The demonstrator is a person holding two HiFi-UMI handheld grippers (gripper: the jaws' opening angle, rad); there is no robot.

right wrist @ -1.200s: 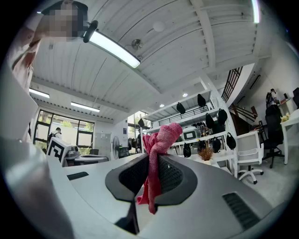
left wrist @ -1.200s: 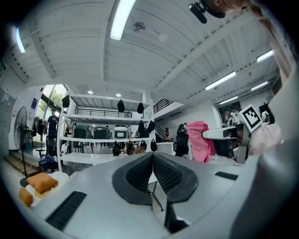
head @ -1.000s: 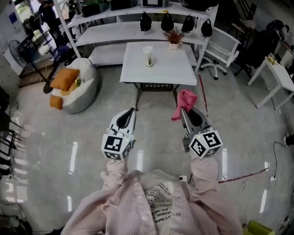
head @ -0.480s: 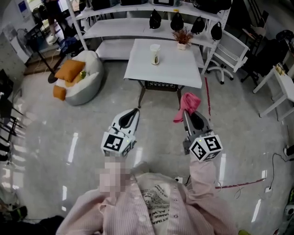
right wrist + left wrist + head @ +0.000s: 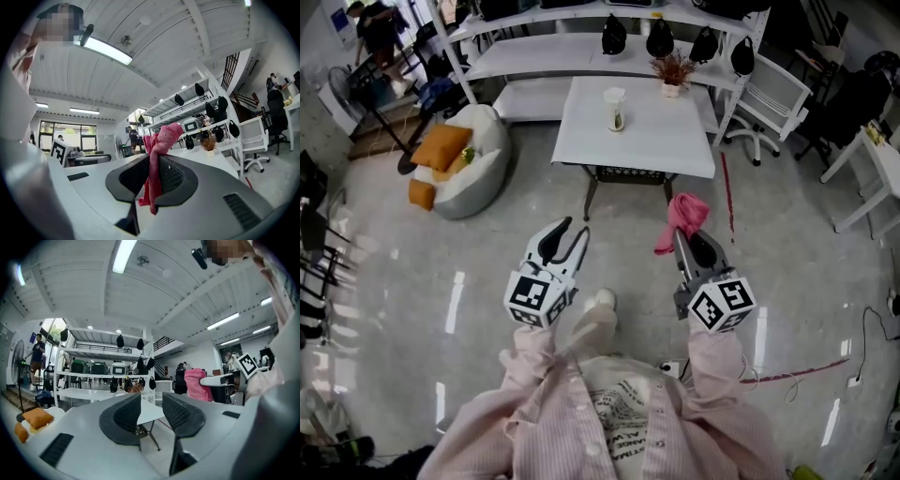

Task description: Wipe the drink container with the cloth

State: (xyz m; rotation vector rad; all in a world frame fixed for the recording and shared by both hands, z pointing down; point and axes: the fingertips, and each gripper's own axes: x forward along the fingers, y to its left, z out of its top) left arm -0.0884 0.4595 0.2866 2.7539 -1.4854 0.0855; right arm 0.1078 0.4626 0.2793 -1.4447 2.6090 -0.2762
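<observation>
Glossy floor (image 5: 422, 272) runs up to the white surface (image 5: 666, 141), where the pale drink container (image 5: 615, 109) stands upright, well apart from both grippers. The left gripper (image 5: 575, 227) hangs over the floor, jaws partly apart and opening, nothing between them. The right gripper (image 5: 680, 231) is clamped on a bunched pink cloth (image 5: 682, 214) that sticks up past its tips.

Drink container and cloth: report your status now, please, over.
Left gripper fingers opening, nothing between. Right gripper shut on pink cloth. Drink container stands on white table, far ahead, untouched. Nothing seen blocking the way.
</observation>
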